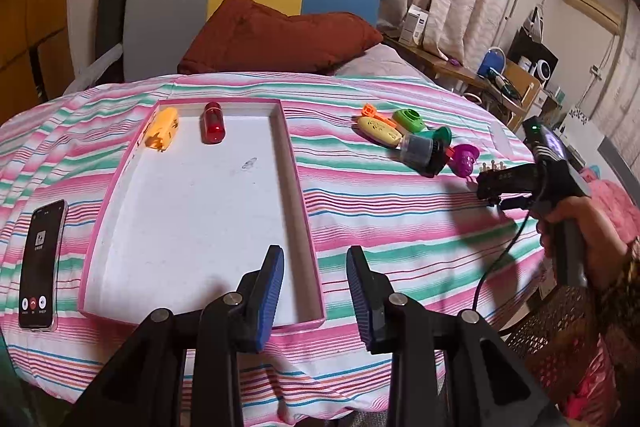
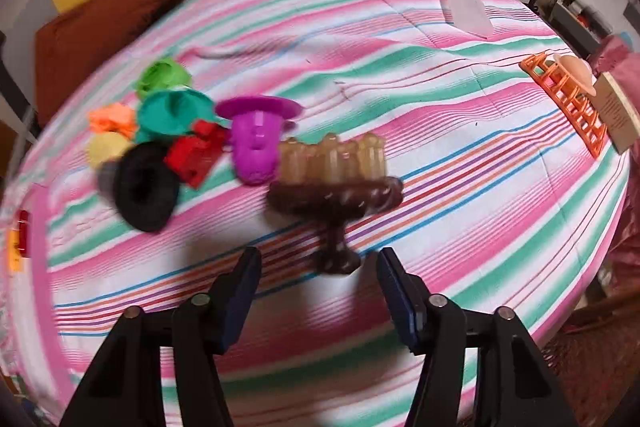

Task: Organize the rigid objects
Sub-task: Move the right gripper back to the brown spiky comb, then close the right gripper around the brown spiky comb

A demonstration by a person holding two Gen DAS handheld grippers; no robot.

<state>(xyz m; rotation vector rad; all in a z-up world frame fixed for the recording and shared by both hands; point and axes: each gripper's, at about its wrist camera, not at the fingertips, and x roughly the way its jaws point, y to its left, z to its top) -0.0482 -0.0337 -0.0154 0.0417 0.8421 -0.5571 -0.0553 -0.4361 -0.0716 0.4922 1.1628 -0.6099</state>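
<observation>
A white tray with a pink rim (image 1: 296, 179) lies on the striped bedspread, with an orange toy (image 1: 162, 129) and a red capsule (image 1: 213, 123) at its far end. My left gripper (image 1: 315, 253) hovers open over the tray's near right corner, nothing between its fingers. To the right sits a cluster of toys, among them a purple one (image 2: 256, 143), a black cylinder (image 2: 140, 187) and a red piece (image 2: 196, 155). A brown stand with tan pegs (image 2: 332, 187) lies just ahead of my right gripper (image 2: 318, 255). That gripper is open, with the stand's foot between its fingertips, untouched.
A phone (image 1: 40, 263) lies left of the tray. An orange rack (image 2: 568, 99), a card (image 2: 616, 111) and a translucent white piece (image 2: 464, 3) sit at the bed's far right. A brown pillow (image 1: 276, 39) is at the head, and a hand (image 1: 576, 223) holds the right gripper.
</observation>
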